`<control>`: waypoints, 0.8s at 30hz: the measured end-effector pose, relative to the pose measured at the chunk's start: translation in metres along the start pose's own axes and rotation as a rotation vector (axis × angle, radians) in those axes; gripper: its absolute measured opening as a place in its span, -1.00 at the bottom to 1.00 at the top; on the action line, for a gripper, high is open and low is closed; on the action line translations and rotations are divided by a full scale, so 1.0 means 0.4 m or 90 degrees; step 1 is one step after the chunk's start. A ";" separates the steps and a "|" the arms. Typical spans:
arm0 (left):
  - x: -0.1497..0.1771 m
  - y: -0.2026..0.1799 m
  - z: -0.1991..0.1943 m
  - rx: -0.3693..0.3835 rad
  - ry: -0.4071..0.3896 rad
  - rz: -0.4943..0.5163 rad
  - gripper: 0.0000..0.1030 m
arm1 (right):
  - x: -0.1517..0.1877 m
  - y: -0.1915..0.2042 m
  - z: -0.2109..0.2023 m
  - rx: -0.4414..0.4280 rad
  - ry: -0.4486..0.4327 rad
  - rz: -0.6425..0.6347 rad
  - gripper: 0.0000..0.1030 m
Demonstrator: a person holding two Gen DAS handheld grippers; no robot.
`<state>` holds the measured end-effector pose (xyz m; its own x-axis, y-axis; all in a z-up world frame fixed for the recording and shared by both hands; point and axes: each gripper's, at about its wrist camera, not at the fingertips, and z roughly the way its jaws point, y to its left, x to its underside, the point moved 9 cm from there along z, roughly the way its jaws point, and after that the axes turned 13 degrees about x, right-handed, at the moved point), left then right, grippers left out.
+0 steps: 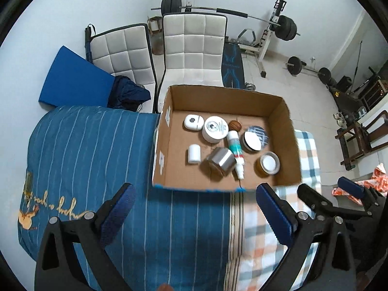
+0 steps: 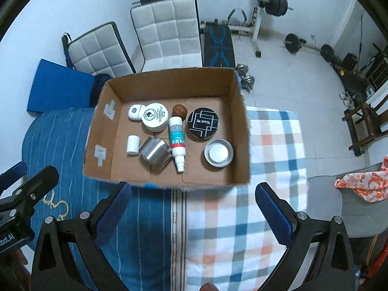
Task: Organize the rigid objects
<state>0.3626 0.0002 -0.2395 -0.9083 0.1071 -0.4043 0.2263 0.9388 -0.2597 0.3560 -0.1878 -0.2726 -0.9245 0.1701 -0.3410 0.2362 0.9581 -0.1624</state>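
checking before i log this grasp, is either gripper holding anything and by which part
Nothing is held: the left gripper and right gripper are both open and empty, short of the cardboard box.

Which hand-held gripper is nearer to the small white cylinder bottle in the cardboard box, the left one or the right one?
Left, by a modest margin. The left hand-held gripper is before the box's near-left part, where the small white cylinder bottle stands. The right hand-held gripper is further right, before the box's middle.
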 end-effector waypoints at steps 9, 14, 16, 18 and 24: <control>0.092 -0.055 -0.201 0.007 -0.051 0.024 0.99 | 0.140 -0.071 -0.253 -0.013 -0.066 0.006 1.00; 0.132 -0.081 -0.294 0.011 -0.073 0.036 0.99 | 0.204 -0.090 -0.367 -0.021 -0.092 0.010 1.00; 0.146 -0.088 -0.322 0.015 -0.080 0.035 0.99 | 0.228 -0.096 -0.405 -0.027 -0.097 0.011 1.00; 0.158 -0.095 -0.355 0.018 -0.091 0.035 0.99 | 0.245 -0.099 -0.436 -0.031 -0.102 0.010 1.00; 0.183 -0.119 -0.418 0.013 -0.112 0.049 0.99 | 0.281 -0.105 -0.505 -0.040 -0.111 0.004 1.00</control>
<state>0.2266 0.0182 -0.1103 -0.8130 0.1170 -0.5704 0.3009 0.9231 -0.2395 0.1815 -0.1622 -0.1170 -0.8561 0.1394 -0.4977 0.2183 0.9703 -0.1037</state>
